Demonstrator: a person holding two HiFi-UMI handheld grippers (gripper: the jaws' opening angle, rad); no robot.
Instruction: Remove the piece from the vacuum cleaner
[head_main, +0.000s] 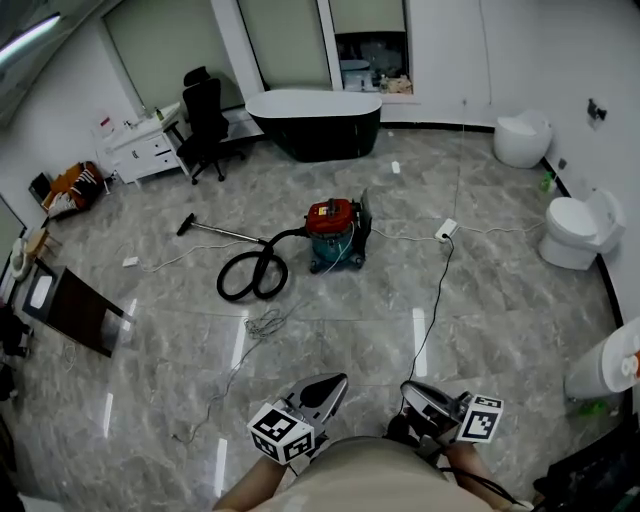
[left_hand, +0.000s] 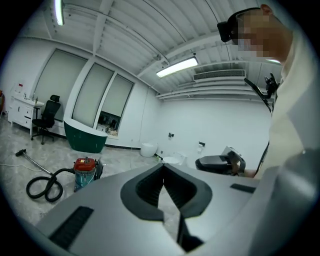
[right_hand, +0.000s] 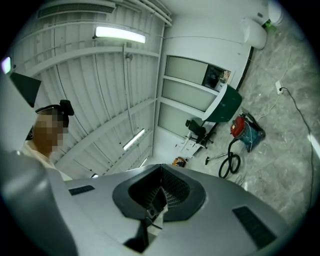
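While left claw (head_main: 335, 384) and right claw (head_main: 412, 390) are closed, open floor (head_main: 340, 340) surrounds the vacuum cleaner (head_main: 332, 232).

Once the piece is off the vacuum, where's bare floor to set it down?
Bare floor lies between the vacuum cleaner and the bathtub, and right of the black cable toward the toilet. Crowded: the hose coil, wand and loose cords left of the vacuum cleaner.
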